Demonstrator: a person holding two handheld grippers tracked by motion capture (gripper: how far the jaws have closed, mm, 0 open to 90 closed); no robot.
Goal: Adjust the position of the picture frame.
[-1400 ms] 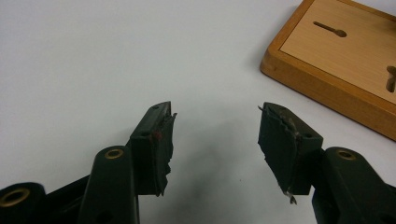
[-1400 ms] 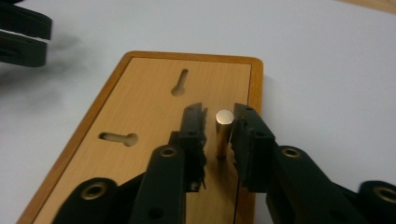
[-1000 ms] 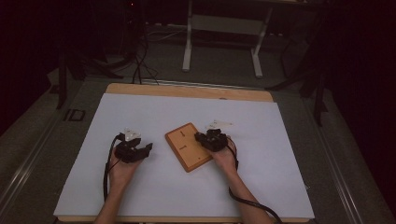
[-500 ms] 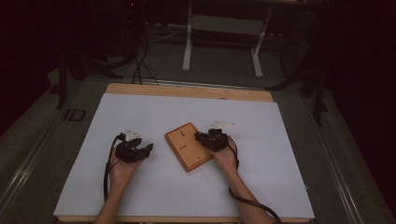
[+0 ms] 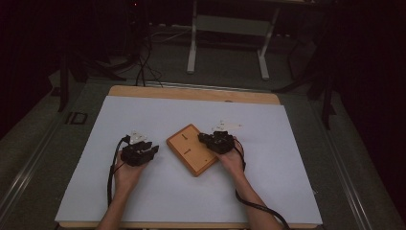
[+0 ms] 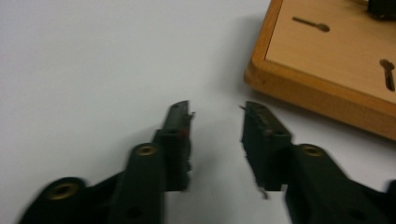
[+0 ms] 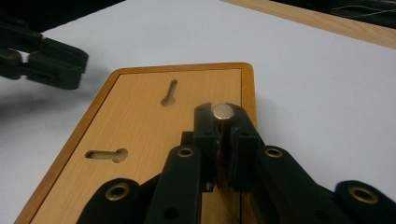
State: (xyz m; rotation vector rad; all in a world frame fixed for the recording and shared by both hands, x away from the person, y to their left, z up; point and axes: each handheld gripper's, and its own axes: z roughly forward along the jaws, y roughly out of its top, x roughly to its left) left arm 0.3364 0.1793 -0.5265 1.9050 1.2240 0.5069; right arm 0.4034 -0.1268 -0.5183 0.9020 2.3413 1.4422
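A: What's the biggest thing here?

B: The table (image 5: 287,158) under its white sheet. On it lies the wooden board (image 5: 192,148), two keyhole slots (image 7: 169,93) cut into its face.

A: Where is the board from the jaws?

B: Right under the right gripper (image 7: 223,122); ahead and to the right of the left gripper (image 6: 215,116), apart from it.

A: And the jaws?

B: The right ones pinch a small metal pin (image 7: 222,111) with a round, flat head, above the board. The left ones have just been closing, a gap remaining, only bare sheet between them.
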